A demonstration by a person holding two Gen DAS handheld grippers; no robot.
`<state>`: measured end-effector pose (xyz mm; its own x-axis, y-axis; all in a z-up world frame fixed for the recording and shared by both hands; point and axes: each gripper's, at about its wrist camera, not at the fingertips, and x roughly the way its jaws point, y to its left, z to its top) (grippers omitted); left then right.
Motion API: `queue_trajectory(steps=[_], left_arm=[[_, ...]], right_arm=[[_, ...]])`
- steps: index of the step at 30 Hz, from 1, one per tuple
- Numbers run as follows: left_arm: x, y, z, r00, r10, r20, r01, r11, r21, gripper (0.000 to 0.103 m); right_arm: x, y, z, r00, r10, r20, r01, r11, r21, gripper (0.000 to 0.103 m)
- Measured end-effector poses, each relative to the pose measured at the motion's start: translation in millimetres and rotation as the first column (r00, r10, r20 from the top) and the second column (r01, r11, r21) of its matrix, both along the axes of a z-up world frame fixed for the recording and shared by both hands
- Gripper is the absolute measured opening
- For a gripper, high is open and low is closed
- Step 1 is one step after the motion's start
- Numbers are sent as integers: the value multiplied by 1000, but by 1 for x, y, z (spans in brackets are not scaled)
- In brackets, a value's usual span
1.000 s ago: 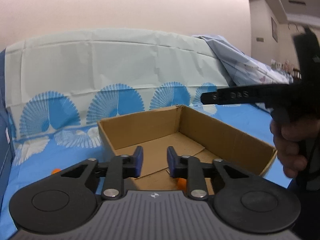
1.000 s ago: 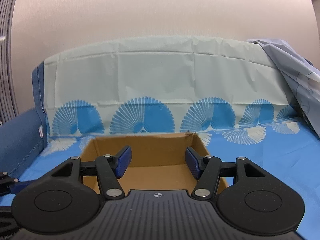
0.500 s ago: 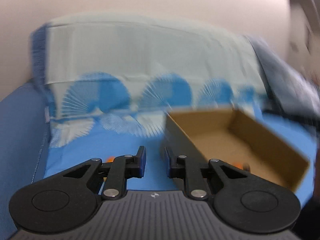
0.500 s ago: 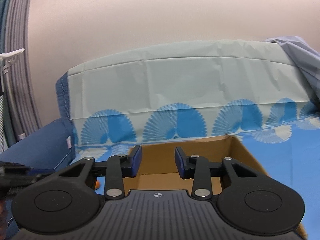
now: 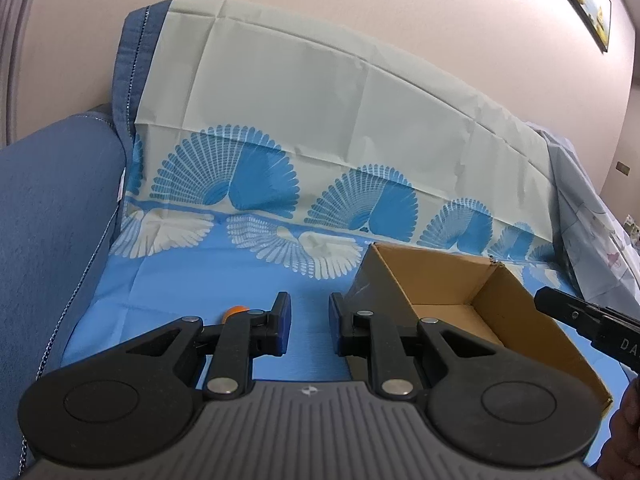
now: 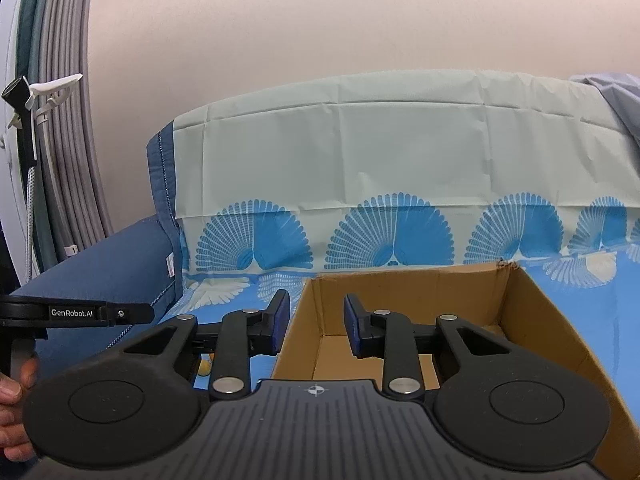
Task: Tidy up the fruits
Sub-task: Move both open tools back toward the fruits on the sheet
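An open cardboard box (image 5: 460,312) sits on the blue patterned cloth, right of my left gripper (image 5: 310,320), which is shut with nothing between its fingers. A small orange fruit (image 5: 234,311) peeks out behind its left finger, on the cloth left of the box. In the right wrist view my right gripper (image 6: 316,322) hovers over the box's (image 6: 520,320) near left corner. Its jaws are closing with a narrow gap and nothing between them. A bit of orange fruit (image 6: 205,366) shows under its left finger, outside the box.
The fan-patterned cloth (image 5: 280,160) drapes over the sofa seat and backrest. A blue armrest (image 5: 48,220) rises at the left. The other gripper's finger (image 5: 580,320) reaches in from the right. Curtains and a white hanger (image 6: 48,92) stand at far left; a hand (image 6: 14,400) holds the left tool.
The left view has swung left, so the box now lies to its right and the orange fruit shows. The right gripper's jaws have narrowed and it has shifted left over the box's corner.
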<state>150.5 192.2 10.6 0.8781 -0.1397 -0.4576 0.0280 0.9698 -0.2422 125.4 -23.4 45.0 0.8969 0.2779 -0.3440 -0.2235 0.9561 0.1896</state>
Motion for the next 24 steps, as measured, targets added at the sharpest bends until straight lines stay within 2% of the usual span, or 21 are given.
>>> queue_trajectory(steps=[3, 5, 8, 12, 15, 18, 20, 24], left_arm=[[0, 2, -1, 1000, 7, -3, -7, 1000, -3, 22], [-1, 3, 0, 1000, 14, -3, -14, 1000, -8, 22], [-2, 6, 2, 1000, 27, -4, -27, 999, -17, 22], [-2, 12, 2, 999, 42, -14, -43, 998, -43, 23], [-2, 16, 3, 998, 50, -26, -52, 997, -57, 23], [-2, 20, 3, 998, 54, -37, -57, 996, -69, 25], [-1, 23, 3, 997, 58, -47, -62, 995, -78, 28], [3, 26, -2, 995, 61, -80, -68, 993, -94, 34]], right_arm=[[1, 1, -1, 1000, 2, -3, -2, 1000, 11, 30], [1, 2, -1, 1000, 11, -3, -11, 1000, 14, 21], [1, 6, -1, 999, 33, -7, -33, 999, 19, 14], [-2, 20, -2, 996, 84, -23, -83, 996, 24, 16], [-5, 41, -8, 983, 169, -66, -169, 986, 9, 16], [-11, 72, -16, 960, 268, -86, -273, 960, -58, 16], [-12, 92, -23, 940, 319, -119, -330, 939, -93, 20], [-8, 126, -41, 914, 354, -199, -388, 905, -175, 24]])
